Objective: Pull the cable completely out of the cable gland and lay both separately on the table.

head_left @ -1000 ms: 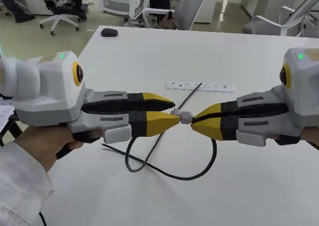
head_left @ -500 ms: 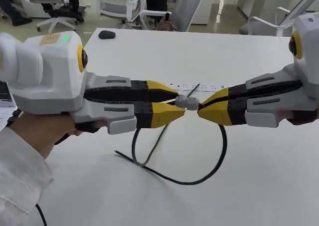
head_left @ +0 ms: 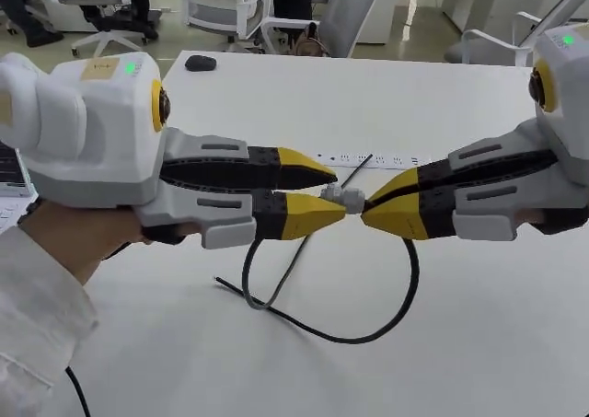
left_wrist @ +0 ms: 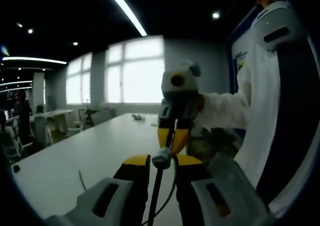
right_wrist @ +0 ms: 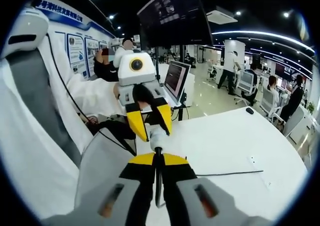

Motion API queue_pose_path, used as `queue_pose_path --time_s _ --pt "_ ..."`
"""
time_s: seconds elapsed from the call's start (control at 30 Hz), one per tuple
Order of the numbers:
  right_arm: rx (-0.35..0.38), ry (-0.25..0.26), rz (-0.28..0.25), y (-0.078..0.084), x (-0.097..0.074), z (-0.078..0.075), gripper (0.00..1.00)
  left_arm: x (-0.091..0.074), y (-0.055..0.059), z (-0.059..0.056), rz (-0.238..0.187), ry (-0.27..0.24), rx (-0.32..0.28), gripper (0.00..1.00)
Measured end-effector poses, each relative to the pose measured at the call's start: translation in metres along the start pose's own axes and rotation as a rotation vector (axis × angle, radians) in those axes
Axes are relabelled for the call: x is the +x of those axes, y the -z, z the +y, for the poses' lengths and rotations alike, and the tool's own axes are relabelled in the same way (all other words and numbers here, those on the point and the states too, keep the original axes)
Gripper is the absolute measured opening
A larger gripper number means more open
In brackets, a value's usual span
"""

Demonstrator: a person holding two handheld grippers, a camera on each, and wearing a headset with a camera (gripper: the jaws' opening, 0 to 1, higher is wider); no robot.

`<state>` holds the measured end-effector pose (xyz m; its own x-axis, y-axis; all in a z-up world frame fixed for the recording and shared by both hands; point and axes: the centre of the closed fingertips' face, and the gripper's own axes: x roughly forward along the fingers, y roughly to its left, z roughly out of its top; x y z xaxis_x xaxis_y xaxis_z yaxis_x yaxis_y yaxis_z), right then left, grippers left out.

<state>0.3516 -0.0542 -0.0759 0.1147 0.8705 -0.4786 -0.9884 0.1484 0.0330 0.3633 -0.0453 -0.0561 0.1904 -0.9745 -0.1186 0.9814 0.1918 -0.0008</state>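
A small grey cable gland (head_left: 340, 196) hangs above the white table (head_left: 479, 343), between the two yellow-tipped grippers. My left gripper (head_left: 336, 190) comes in from the left with its jaws closed around the gland (left_wrist: 162, 157). The black cable (head_left: 405, 288) runs through the gland and drops in a loop onto the table. My right gripper (head_left: 366, 205) comes in from the right, shut on the cable just beside the gland (right_wrist: 157, 137). In the left gripper view the cable (left_wrist: 155, 191) runs down between my own jaws. The two grippers' tips almost touch.
A white power strip (head_left: 373, 159) lies on the table behind the grippers. A black mouse (head_left: 201, 63) sits near the far left corner. Office chairs (head_left: 225, 7) stand beyond the far edge. A white sleeve (head_left: 37, 343) shows at the lower left.
Both grippers have risen a little with the gland between them and still hold it and the cable. The cable loop has been lifted slightly off the table.
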Motion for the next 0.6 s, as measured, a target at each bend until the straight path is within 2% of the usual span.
queue_pose_path --time_s 0.3,0.4,0.6 --pt "-0.015 -0.023 -0.008 0.002 -0.001 0.005 0.02 0.002 0.005 -0.004 0.0 0.028 -0.01 0.17" --pt "-0.022 -0.029 -0.019 0.003 0.0 0.006 0.02 0.001 0.008 -0.004 0.001 0.038 -0.025 0.16" --pt "-0.037 -0.037 -0.017 0.007 0.004 0.007 0.02 0.002 0.018 -0.003 0.008 0.034 -0.016 0.16"
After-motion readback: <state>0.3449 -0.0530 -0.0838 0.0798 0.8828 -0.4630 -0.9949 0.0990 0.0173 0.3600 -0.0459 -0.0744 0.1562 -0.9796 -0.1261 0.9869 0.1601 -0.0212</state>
